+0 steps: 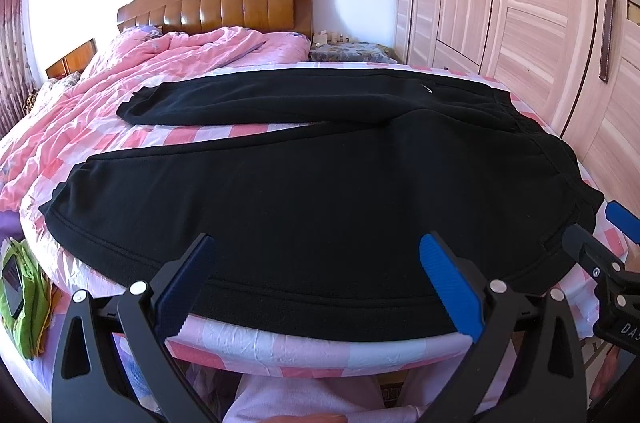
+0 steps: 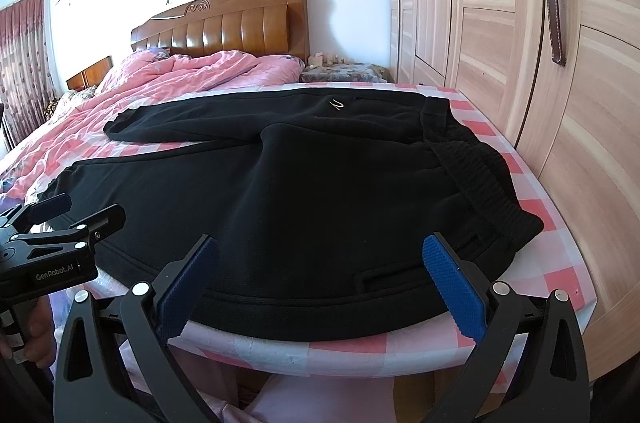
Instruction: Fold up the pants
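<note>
Both claws are spread wide and pinch nothing. Left claw (image 1: 316, 283) hangs over the near edge of the pants (image 1: 320, 191), about the middle of the near leg. Right claw (image 2: 320, 283) hangs over the same edge, closer to the waistband (image 2: 476, 179). I think they sit side by side like this so each one can bite the near edge at its own spot, and then the two can lift the near leg together and lay it over the far leg. Open jaws fit that, as the cloth has to slide in between the fingers first. No fold looks made yet.

On the bed (image 1: 340, 347) the pants lie flat, close to its near edge, on a pink and white check sheet. They are black and look thick and soft, like fleece. Their waist points to the wardrobe (image 2: 520, 63) side and the legs run the other way. Both legs are spread apart a bit, with a strip of sheet showing between them. A small white logo (image 2: 338, 105) sits on the far leg near the waist. Each leg ends in a cuff. One pocket slit shows near the right claw. Past the pants lies a pink quilt (image 1: 160, 63), rumpled up by the headboard
</note>
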Demonstrator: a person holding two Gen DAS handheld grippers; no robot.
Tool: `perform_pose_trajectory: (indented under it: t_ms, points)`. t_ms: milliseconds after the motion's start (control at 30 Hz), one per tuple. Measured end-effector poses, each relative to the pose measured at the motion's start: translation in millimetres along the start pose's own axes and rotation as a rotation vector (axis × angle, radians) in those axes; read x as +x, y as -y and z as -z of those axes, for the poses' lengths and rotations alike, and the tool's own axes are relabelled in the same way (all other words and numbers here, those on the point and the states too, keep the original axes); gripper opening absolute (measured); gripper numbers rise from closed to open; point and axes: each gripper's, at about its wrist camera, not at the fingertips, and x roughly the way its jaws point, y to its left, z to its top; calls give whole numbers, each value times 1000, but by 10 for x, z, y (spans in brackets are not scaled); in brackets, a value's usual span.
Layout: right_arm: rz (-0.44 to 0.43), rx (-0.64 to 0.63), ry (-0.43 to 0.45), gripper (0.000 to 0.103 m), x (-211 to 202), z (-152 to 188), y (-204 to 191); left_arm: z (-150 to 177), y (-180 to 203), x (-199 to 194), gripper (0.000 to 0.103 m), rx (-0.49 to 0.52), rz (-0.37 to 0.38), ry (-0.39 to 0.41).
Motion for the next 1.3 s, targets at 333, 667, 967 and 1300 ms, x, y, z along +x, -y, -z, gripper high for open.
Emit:
perform_pose_trajectory:
  t_ms: [333, 667, 967, 1300]
  points:
    - [-2, 2, -2, 99, 4, -13, 16, -17, -18, -2, 102, -7, 2, -5]
    - [-29, -6, 7, 99, -9, -41, 21, -25, -18, -5, 102, -16, 7, -13]
    - [-8, -10, 1, 99, 261, -369, 303, 5, -191, -36, 102, -103, 64, -16]
    - [-96, -20, -131, 99, 1348, -1378, 918, -891, -311, 913, 102, -100, 163, -150]
